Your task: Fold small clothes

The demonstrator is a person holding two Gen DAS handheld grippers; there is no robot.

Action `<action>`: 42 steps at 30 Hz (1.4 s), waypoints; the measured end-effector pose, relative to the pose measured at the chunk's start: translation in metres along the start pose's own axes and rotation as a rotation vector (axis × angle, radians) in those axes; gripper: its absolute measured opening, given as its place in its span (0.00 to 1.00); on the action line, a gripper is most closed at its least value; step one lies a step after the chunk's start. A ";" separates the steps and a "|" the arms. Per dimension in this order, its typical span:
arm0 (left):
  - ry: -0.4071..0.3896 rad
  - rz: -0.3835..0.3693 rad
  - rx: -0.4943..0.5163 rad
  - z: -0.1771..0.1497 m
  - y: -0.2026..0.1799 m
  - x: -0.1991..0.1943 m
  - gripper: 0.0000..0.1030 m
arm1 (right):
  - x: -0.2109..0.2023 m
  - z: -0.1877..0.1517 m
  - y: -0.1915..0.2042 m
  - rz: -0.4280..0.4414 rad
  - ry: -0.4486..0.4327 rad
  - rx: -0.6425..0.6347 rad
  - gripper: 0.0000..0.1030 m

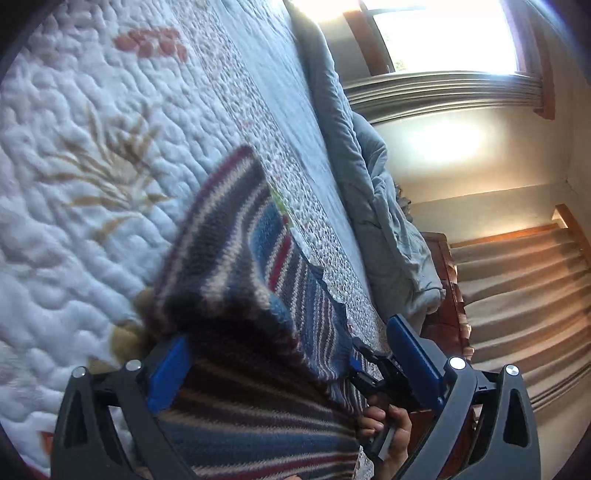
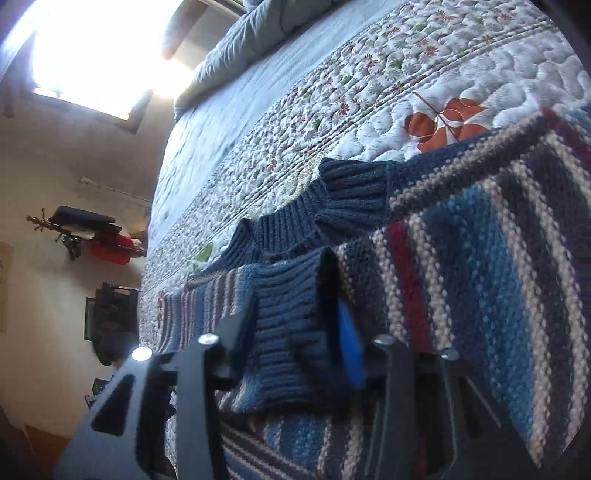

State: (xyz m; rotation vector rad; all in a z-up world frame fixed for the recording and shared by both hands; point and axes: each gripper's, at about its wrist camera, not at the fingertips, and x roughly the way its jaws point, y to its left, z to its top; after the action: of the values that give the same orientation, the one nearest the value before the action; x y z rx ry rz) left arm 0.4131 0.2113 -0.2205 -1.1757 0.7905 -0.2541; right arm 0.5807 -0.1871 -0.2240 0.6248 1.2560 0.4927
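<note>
A small striped knit sweater (image 1: 236, 258), blue, maroon, grey and cream, lies on the quilted bed (image 1: 74, 147). In the left wrist view my left gripper (image 1: 291, 354) stands wide open with the sweater's body between and under its blue fingers (image 1: 168, 373). The right gripper's fingers and the hand holding it (image 1: 384, 424) show at the sweater's right edge. In the right wrist view my right gripper (image 2: 295, 332) is shut on a ribbed blue cuff (image 2: 291, 317) of the sweater (image 2: 480, 277). The ribbed collar (image 2: 288, 225) lies just beyond.
A white quilt with floral bands (image 2: 332, 103) covers the bed. A crumpled grey-blue duvet (image 1: 373, 192) lies along the bed's far side. A bright window (image 1: 443, 33), beige walls and carpeted stairs (image 1: 517, 295) are beyond. A wall rack with bags (image 2: 92, 236) hangs on the wall.
</note>
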 end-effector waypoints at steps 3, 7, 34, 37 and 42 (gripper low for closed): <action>-0.001 0.053 0.027 0.007 -0.002 -0.013 0.96 | -0.009 -0.009 -0.006 -0.005 0.012 0.020 0.50; -0.020 0.157 0.086 0.011 -0.009 -0.017 0.96 | -0.013 -0.004 -0.015 -0.009 0.027 0.062 0.50; 0.209 0.166 0.270 0.001 -0.054 0.056 0.96 | -0.079 0.020 -0.026 -0.093 -0.056 -0.057 0.06; 0.232 0.185 0.296 -0.004 -0.056 0.064 0.96 | -0.079 0.017 -0.035 -0.099 -0.050 -0.048 0.06; 0.245 0.193 0.294 -0.008 -0.054 0.068 0.96 | -0.077 0.017 -0.052 -0.093 -0.058 -0.004 0.06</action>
State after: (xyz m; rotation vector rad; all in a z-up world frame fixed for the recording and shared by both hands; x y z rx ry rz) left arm 0.4675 0.1455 -0.2019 -0.7941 1.0361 -0.3459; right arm 0.5789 -0.2789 -0.2006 0.5713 1.2231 0.3972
